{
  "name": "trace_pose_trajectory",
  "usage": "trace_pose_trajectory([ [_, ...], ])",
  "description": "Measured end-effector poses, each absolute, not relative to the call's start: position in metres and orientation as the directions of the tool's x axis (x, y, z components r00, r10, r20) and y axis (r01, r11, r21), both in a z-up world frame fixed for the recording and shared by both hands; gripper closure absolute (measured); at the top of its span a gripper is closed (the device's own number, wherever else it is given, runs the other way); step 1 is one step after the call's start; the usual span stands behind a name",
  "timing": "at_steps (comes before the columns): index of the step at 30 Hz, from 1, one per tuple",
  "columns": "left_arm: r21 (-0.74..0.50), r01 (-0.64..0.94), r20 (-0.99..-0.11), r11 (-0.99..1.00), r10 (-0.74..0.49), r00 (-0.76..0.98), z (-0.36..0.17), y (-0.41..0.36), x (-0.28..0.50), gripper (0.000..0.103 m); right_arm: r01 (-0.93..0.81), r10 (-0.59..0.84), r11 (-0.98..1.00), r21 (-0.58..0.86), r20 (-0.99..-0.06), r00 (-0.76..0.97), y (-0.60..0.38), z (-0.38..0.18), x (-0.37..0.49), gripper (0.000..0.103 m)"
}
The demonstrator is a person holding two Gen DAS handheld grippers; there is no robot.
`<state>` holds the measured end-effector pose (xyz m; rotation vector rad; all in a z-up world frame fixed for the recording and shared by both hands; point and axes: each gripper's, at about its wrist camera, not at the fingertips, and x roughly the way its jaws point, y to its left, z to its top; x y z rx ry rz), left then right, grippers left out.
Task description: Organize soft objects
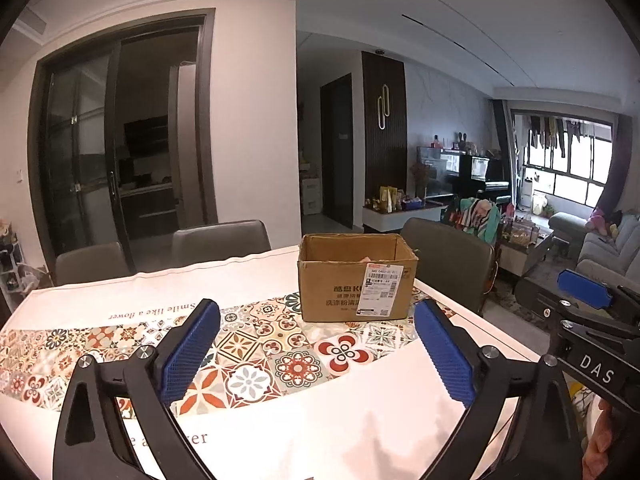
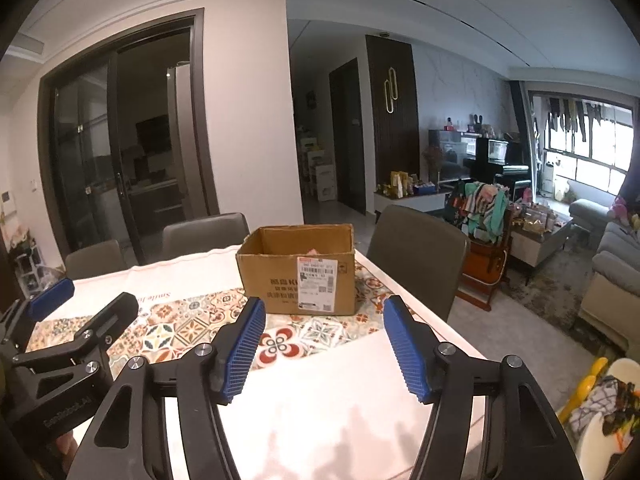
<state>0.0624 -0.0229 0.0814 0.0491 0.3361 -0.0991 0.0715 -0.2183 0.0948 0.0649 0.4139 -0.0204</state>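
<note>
Left claw [image 1: 316, 344] spread wide, holding nothing, above the patterned runner [image 1: 256, 360] on the desk [image 1: 320, 432]. Right claw [image 2: 324, 344] likewise spread and holding nothing. Cardboard box [image 1: 356, 280] upright at the desk's far edge, top open; something pink [image 1: 366, 259] just visible inside, identity unclear. 2 chairs [image 1: 220, 236] behind.

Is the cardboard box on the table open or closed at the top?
Open. The cardboard box stands upright with no flaps over its top; its inner back wall shows, and something pinkish peeks above the front rim.
</note>
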Motion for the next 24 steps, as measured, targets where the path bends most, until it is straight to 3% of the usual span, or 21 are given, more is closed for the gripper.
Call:
trace_pose_trajectory([
  [24, 0.046, 0.08, -0.335, 0.996, -0.06, 0.94, 0.068, -0.019, 0.037, 0.0, 0.044, -0.021, 0.998, 0.047, -0.41, 0.912, -0.218, 0.08, 0.042, 0.04],
])
